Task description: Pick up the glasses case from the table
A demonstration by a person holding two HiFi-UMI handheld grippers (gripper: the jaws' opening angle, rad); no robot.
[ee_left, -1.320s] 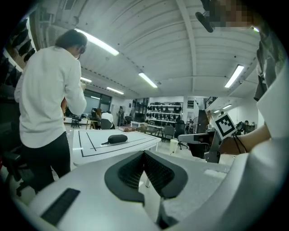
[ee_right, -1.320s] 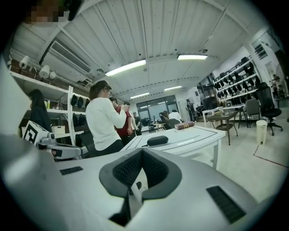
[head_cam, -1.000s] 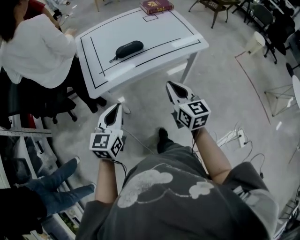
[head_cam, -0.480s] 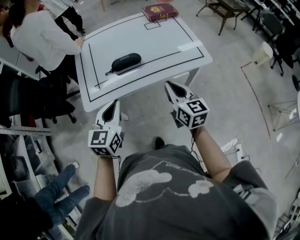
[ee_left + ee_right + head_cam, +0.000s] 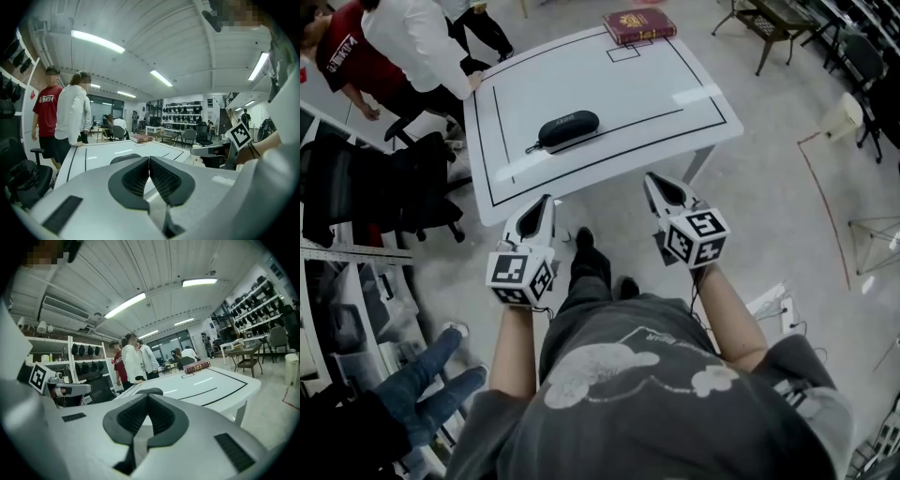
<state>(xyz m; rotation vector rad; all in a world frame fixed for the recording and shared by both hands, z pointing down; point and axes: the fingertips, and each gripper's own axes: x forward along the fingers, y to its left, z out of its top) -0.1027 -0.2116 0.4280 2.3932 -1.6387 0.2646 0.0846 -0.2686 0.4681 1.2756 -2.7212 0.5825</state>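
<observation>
On the white table (image 5: 628, 94), the black glasses case (image 5: 569, 129) was seen lying untouched within the marked black outline, toward the front-left part, with its cord trailing to the left. A dark red book (image 5: 638, 25) was laid at the far edge. Both grippers were held by the table's near edge, apart from the case. The left gripper (image 5: 546, 201) was found clenched, its jaws pressed together with nothing between them; in the left gripper view the case was shown just beyond the tips. The right gripper (image 5: 651, 178) was likewise closed on nothing. At the table's far left corner, a person in a white shirt (image 5: 417, 37) was seen with a hand laid on the tabletop, and a person in a red shirt (image 5: 342, 58) was seen just beyond.
</observation>
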